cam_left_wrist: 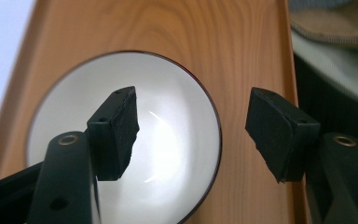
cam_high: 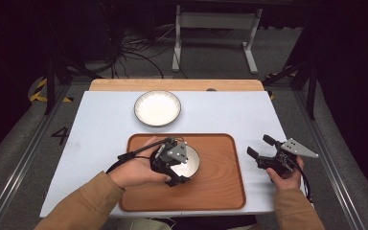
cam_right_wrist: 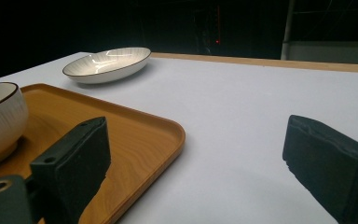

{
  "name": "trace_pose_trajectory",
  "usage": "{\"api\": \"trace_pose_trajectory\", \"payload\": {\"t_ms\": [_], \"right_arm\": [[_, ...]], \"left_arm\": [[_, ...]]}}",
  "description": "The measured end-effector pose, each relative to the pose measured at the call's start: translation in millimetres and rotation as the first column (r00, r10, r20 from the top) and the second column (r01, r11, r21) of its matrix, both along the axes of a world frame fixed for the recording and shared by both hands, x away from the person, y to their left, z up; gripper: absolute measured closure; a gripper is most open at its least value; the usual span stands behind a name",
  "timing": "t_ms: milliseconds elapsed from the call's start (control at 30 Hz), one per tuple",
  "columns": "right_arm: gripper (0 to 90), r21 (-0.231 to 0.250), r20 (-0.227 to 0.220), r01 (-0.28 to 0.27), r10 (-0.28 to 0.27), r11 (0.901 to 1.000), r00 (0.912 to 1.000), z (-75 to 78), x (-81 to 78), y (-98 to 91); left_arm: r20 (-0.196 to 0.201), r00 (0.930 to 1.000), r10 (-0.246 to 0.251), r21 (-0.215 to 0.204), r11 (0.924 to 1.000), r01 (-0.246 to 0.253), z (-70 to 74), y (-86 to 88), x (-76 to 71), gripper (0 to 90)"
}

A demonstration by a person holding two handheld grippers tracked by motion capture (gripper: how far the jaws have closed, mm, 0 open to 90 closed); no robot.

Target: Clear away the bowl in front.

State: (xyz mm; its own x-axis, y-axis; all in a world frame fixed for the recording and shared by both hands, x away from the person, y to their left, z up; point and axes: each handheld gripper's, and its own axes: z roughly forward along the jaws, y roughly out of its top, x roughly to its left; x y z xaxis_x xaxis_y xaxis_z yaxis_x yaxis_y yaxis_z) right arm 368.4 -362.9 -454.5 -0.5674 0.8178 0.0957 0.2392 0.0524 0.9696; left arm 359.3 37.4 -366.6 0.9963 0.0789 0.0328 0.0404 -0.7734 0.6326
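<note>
A lab-like recording space: a white tabletop (cam_high: 100,143) stands on grey carpet, ringed by dark surroundings. Past its far edge lie tangled cables (cam_high: 134,55) and a white stand frame (cam_high: 215,28); black-and-yellow hazard tape (cam_high: 40,91) marks the floor near its far left corner.

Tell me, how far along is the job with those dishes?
Roughly halfway, I'd guess. The bowl already sits on the wooden tray. The left tongs hang open just above it, straddling its rim without gripping. The plate lies on the table beyond the tray, perhaps next. The right tongs wait open, empty.
</note>
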Motion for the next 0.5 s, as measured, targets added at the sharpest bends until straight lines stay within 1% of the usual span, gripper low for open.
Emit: {"api": "trace_pose_trajectory", "payload": {"t_ms": [33, 133, 233, 300, 333, 367, 400, 433, 467, 500], "right_arm": [[7.7, 0.000, -0.001, -0.002, 0.002, 1.0000, 1.0000, 0.0, 0.1, -0.1], [7.6, 0.001, -0.004, -0.004, 0.004, 1.0000, 1.0000, 0.1, 0.5, -0.2], [7.6, 0.003, -0.008, -0.008, 0.008, 1.0000, 0.9999, 0.0, 1.0, -0.5], [7.6, 0.006, -0.015, -0.012, 0.012, 0.9999, 0.9998, 0.1, 1.5, -0.8], [7.6, 0.009, -0.018, -0.012, 0.012, 0.9999, 0.9998, 0.1, 1.7, -0.7], [7.6, 0.009, -0.018, -0.012, 0.012, 0.9999, 0.9998, 0.1, 1.7, -0.7], [7.6, 0.008, -0.018, -0.013, 0.013, 0.9999, 0.9998, 0.1, 1.9, -0.8], [7.6, 0.009, -0.019, -0.013, 0.014, 0.9999, 0.9997, 0.1, 1.9, -0.7], [7.6, 0.006, -0.020, -0.018, 0.018, 0.9998, 0.9996, 0.1, 2.1, -0.8], [7.6, 0.006, -0.020, -0.018, 0.018, 0.9998, 0.9996, 0.1, 2.1, -0.8]], "left_arm": [[-0.001, 0.9999, 0.016, -0.020, 0.9997, -0.016, 1.3, 2.3, -0.7, 33.2], [0.014, 0.9981, 0.060, -0.067, 0.9960, -0.059, 5.0, 9.8, -2.3, 30.3], [0.012, 0.9946, 0.103, -0.115, 0.9882, -0.101, 8.9, 18.3, -3.7, 28.7], [0.010, 0.9914, 0.131, -0.148, 0.9806, -0.128, 10.7, 23.7, -4.6, 27.7], [0.010, 0.9914, 0.131, -0.148, 0.9806, -0.128, 10.7, 23.7, -4.6, 26.9], [0.005, 0.9898, 0.143, -0.160, 0.9771, -0.140, 11.2, 26.3, -5.3, 26.9], [0.010, 0.9871, 0.160, -0.176, 0.9720, -0.156, 11.4, 29.3, -6.2, 26.0], [0.018, 0.9853, 0.170, -0.183, 0.9695, -0.164, 11.6, 32.0, -6.6, 25.1], [0.010, 0.9815, 0.191, -0.207, 0.9606, -0.185, 10.9, 36.3, -7.4, 22.2], [0.010, 0.9815, 0.191, -0.207, 0.9606, -0.185, 10.9, 36.3, -7.4, 21.8]]}}
